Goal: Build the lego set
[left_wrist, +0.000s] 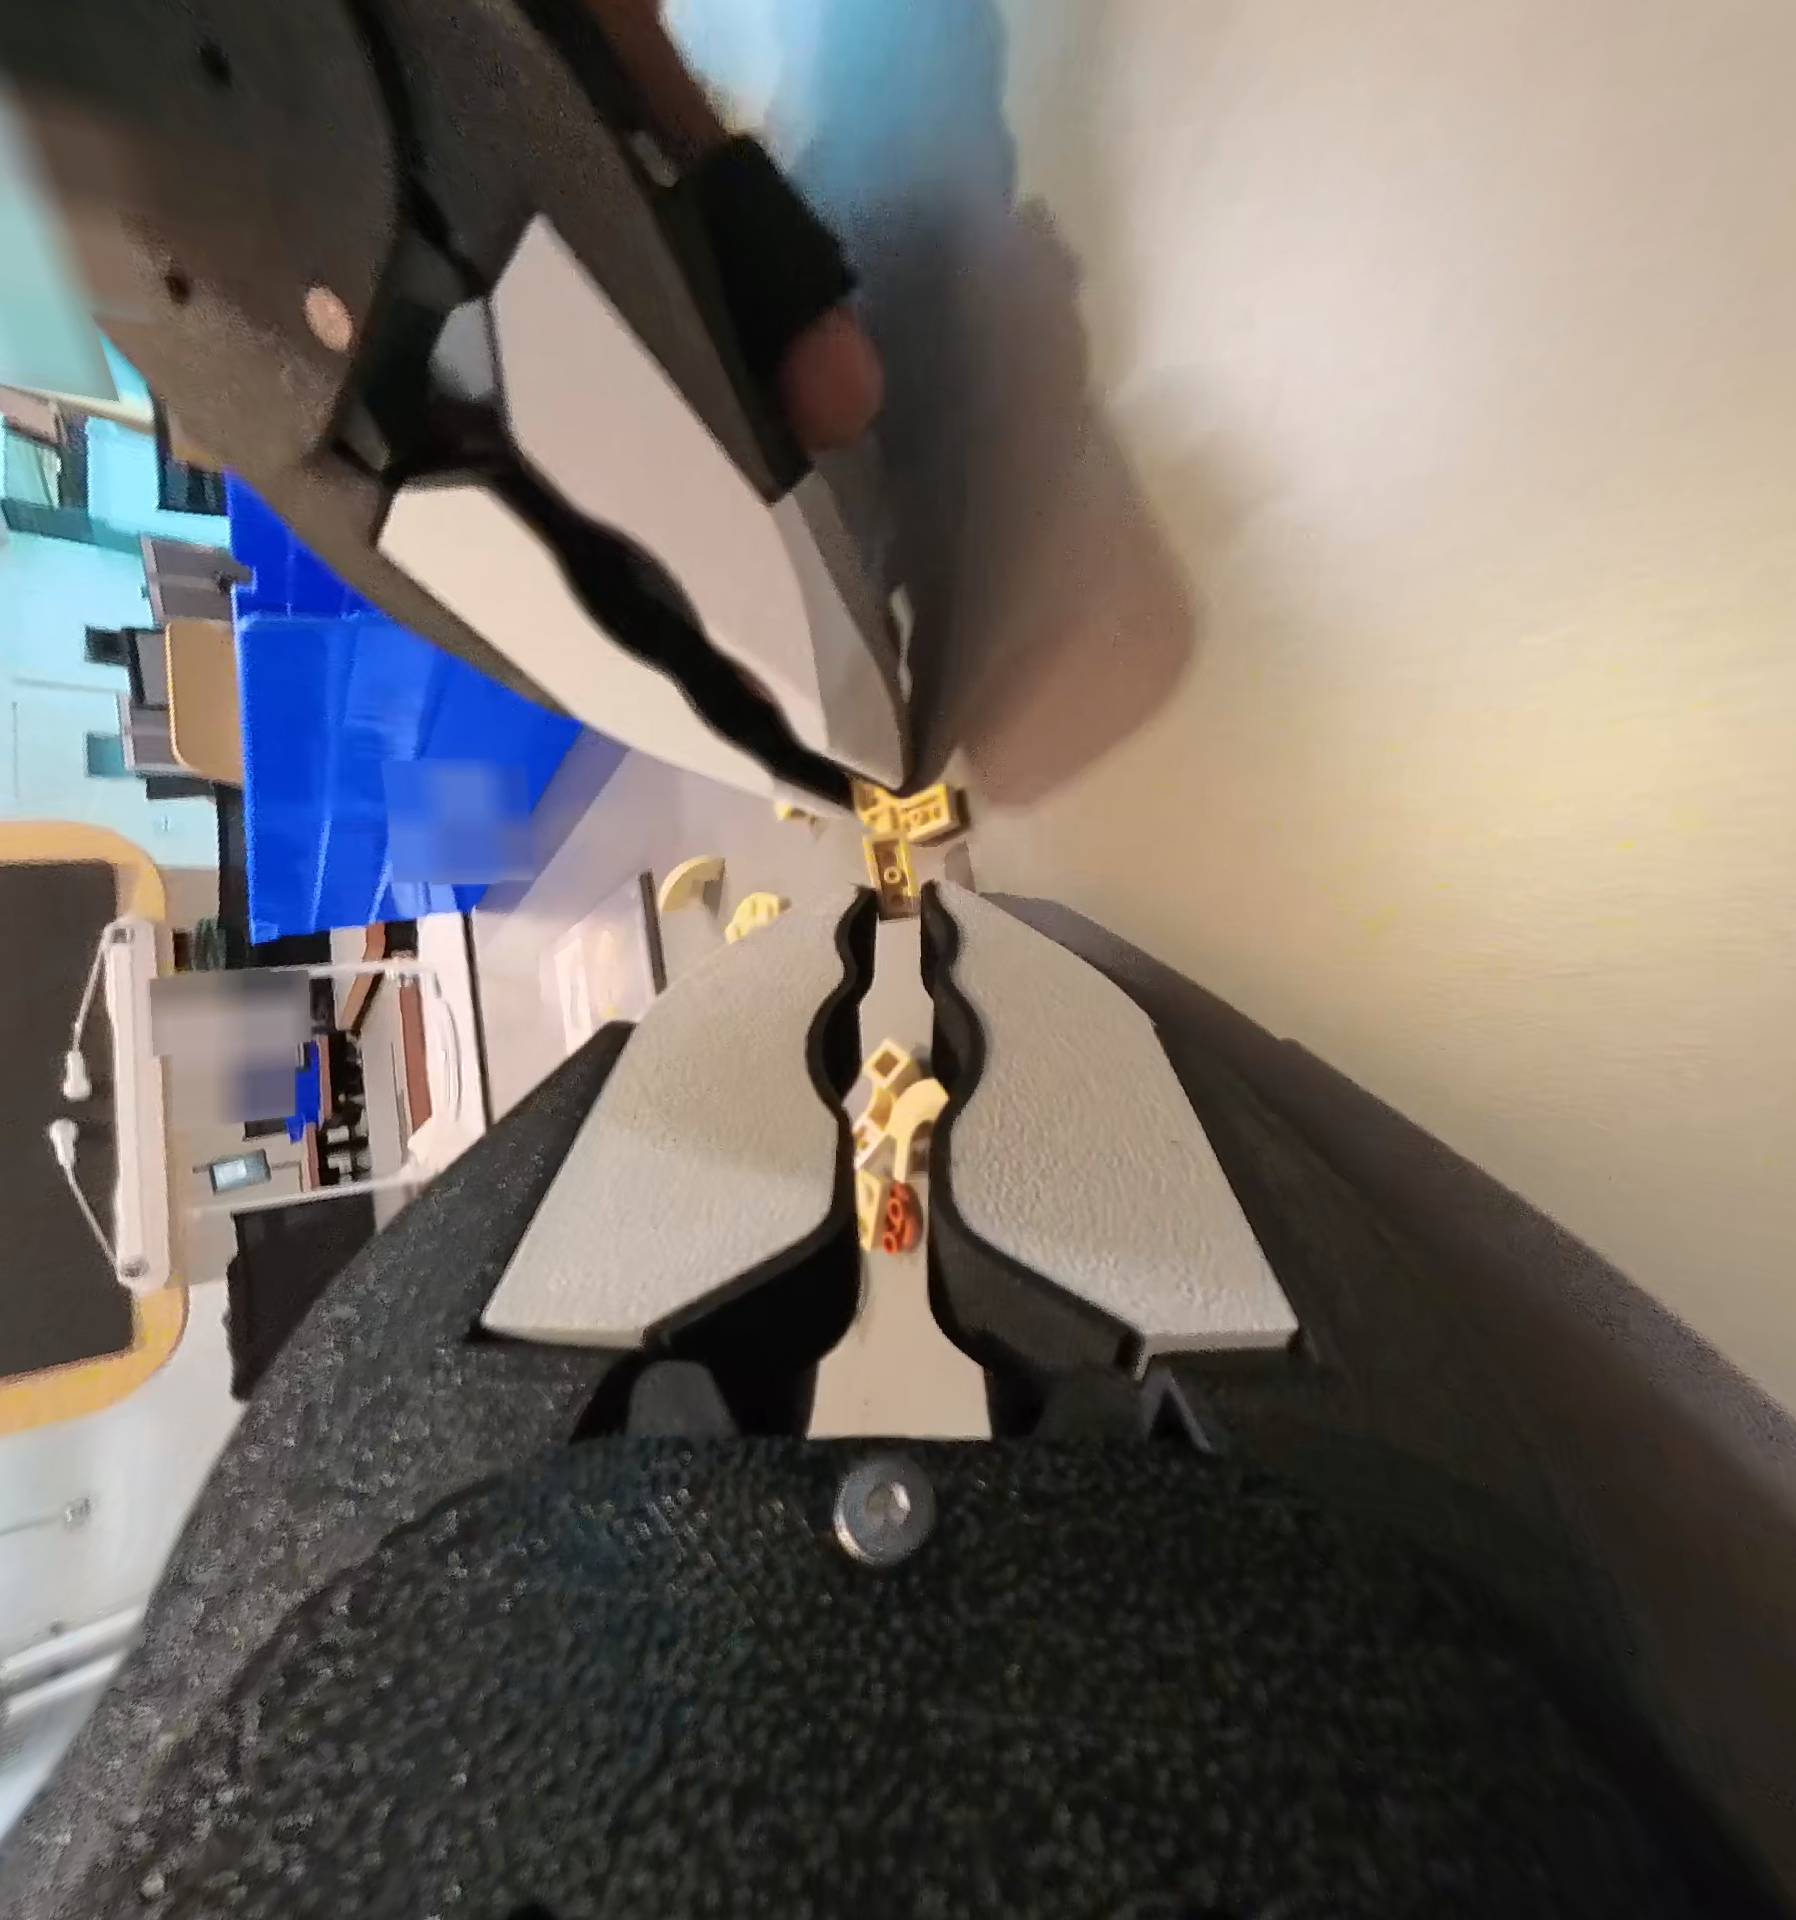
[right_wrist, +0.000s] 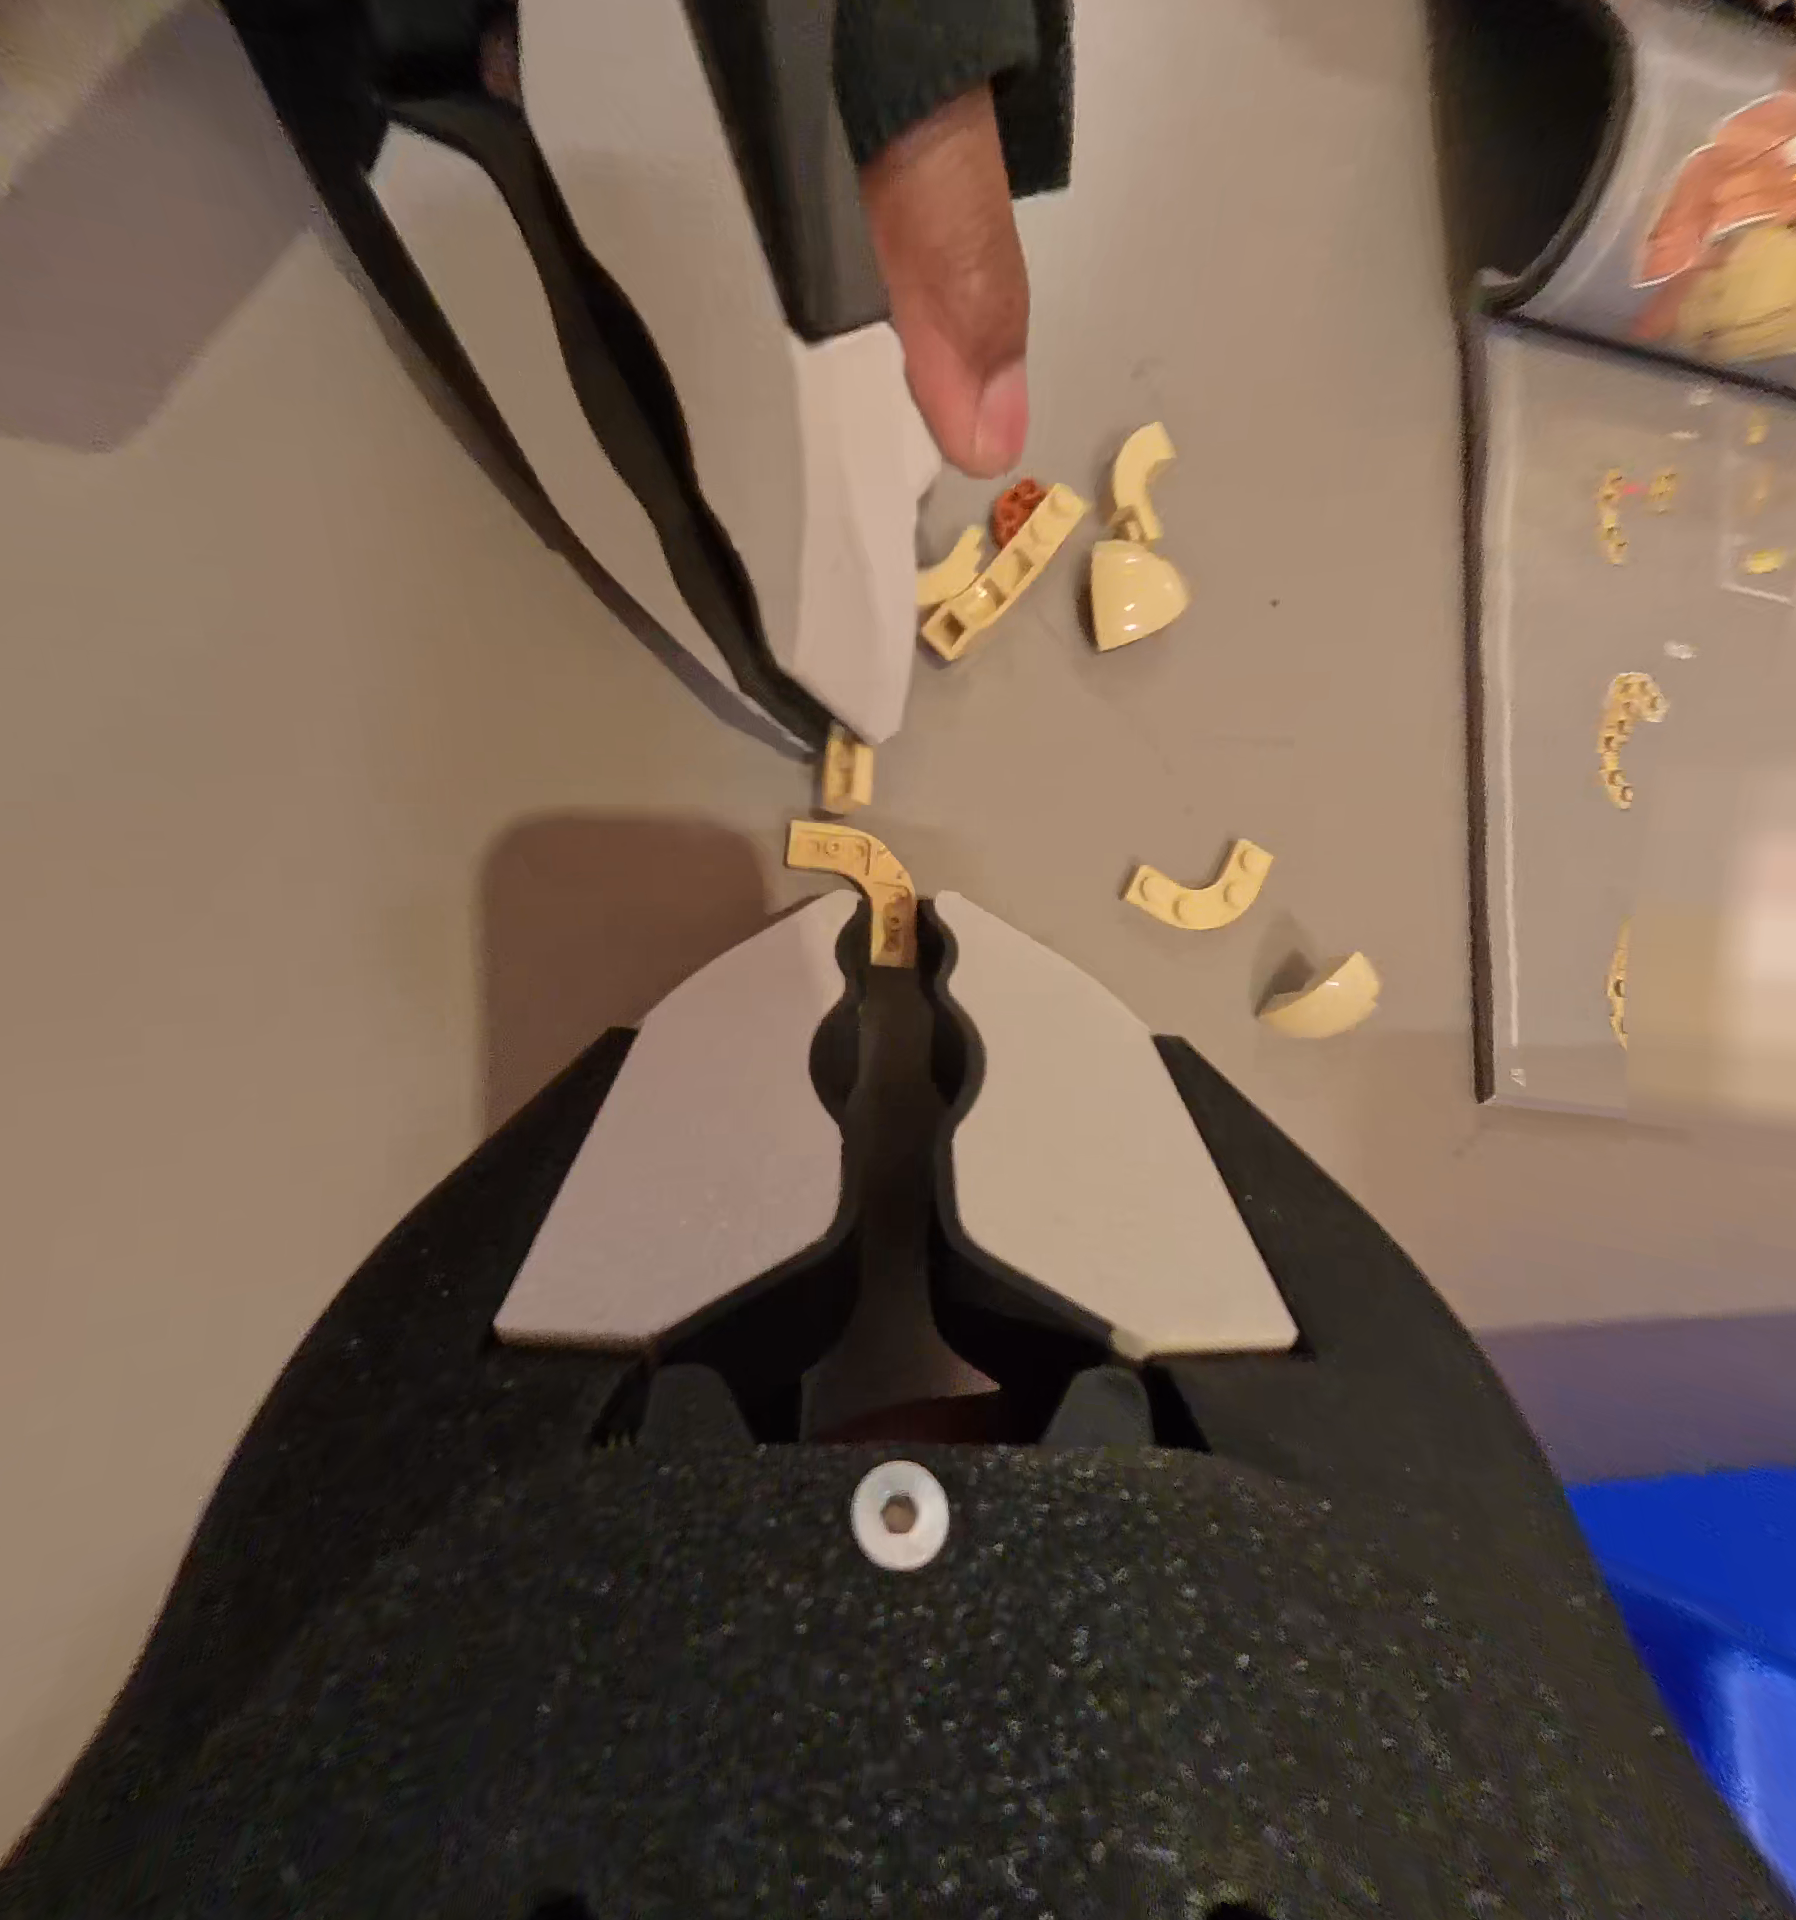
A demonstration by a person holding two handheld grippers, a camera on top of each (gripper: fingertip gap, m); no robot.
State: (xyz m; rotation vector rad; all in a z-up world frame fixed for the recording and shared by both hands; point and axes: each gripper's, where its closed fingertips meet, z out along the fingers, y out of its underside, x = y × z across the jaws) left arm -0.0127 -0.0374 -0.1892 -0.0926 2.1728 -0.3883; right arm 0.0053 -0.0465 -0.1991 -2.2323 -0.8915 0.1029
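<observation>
My right gripper is shut on one end of a tan curved plate, held underside up above the grey table. My left gripper is shut on a small tan brick. In the right wrist view the left gripper comes in from the top with that small brick just above the curved plate, a narrow gap between them. In the left wrist view the right gripper comes from the upper left with the curved plate close to the small brick.
Loose tan pieces lie on the table: a curved plate, two dome quarters, a long brick, an arch and a brown round piece. A printed sheet lies at the right. A thumb shows above. The left tips stand about 7 centimetres off the brown round piece.
</observation>
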